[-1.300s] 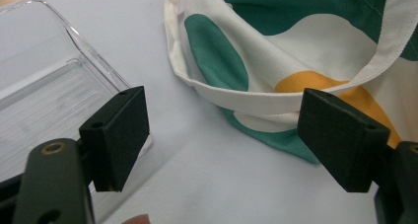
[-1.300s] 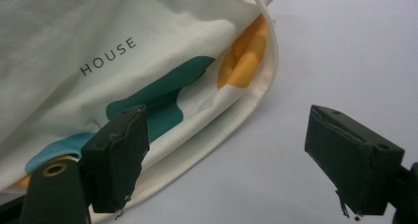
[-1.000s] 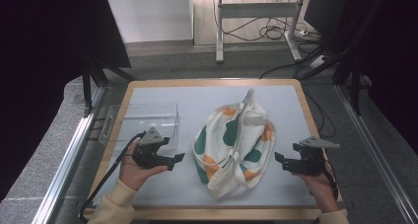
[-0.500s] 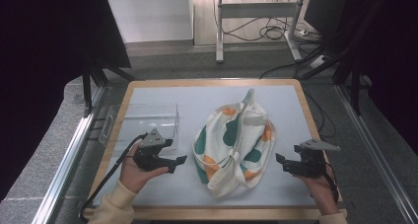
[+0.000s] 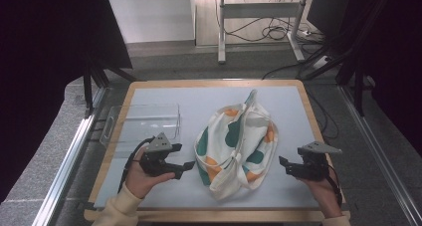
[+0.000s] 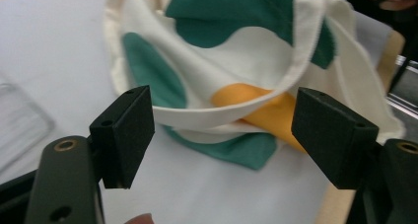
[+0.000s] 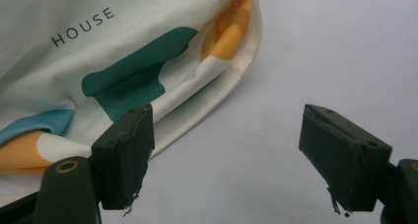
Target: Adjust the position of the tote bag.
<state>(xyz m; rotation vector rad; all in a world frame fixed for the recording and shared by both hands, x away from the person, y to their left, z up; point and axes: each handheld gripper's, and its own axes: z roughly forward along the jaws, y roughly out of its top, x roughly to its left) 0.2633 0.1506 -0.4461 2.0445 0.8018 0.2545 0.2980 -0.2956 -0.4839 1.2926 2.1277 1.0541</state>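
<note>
We see a cream tote bag (image 5: 236,149) printed with green and orange blotches lying crumpled near the middle of the pale table (image 5: 209,99), its long strap running up toward the far edge and its lower end close to the near edge. We hold the left gripper (image 5: 188,166) just beside the bag's left side, low over the table, with its tips pointing at the cloth but not touching it. In the left gripper view (image 6: 222,135) the two black jaws stand wide apart with nothing between them, and past them we see the bag's open mouth: a hemmed cream rim curves across the gap, with green and orange fabric folded beneath it. We hold the right gripper (image 5: 283,166) on the other side, near the bag's lower right edge, with a strip of bare table between its tips and the cloth. In the right gripper view (image 7: 224,150) the jaws are likewise spread wide and grip nothing; the bag's rounded edge lies ahead and to the left of them, and we can read the word HOUSE printed on the cream fabric above a green patch. A clear plastic tray (image 5: 142,122) sits on the table's left part, beyond the left gripper and apart from the bag. The table has a wooden border (image 5: 214,82), and beyond it we see a grey floor with cables (image 5: 271,33) lying near a metal stand.
</note>
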